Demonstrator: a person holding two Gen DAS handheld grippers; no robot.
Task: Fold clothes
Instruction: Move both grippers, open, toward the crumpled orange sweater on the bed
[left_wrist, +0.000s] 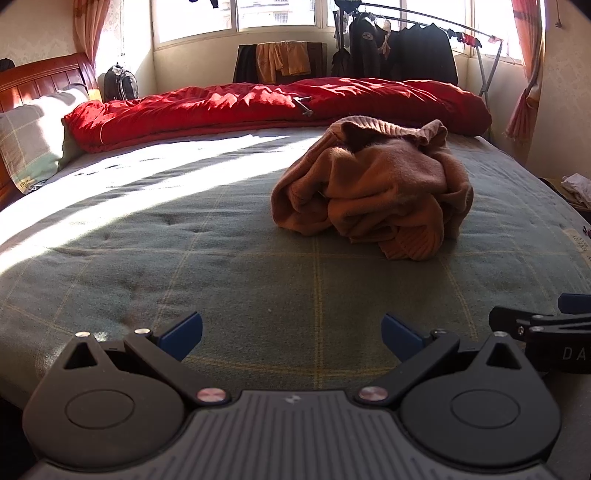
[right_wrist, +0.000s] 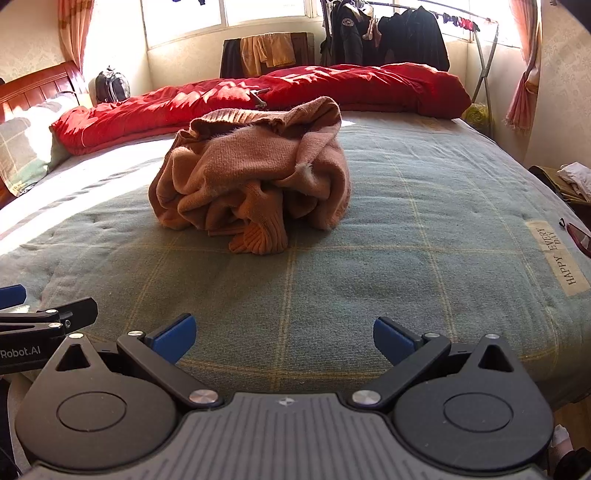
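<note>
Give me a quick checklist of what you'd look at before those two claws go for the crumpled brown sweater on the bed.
1. Left gripper open, nothing between its fingers: ok.
2. Right gripper open, nothing between its fingers: ok.
3. Brown sweater clear of the red quilt: ok.
4. Sweater spread flat for folding: not ok, it lies bunched in a heap.
5. Bare bedspread around it for spreading out: ok.
6. Where its sleeves and hem lie: cannot tell.
</note>
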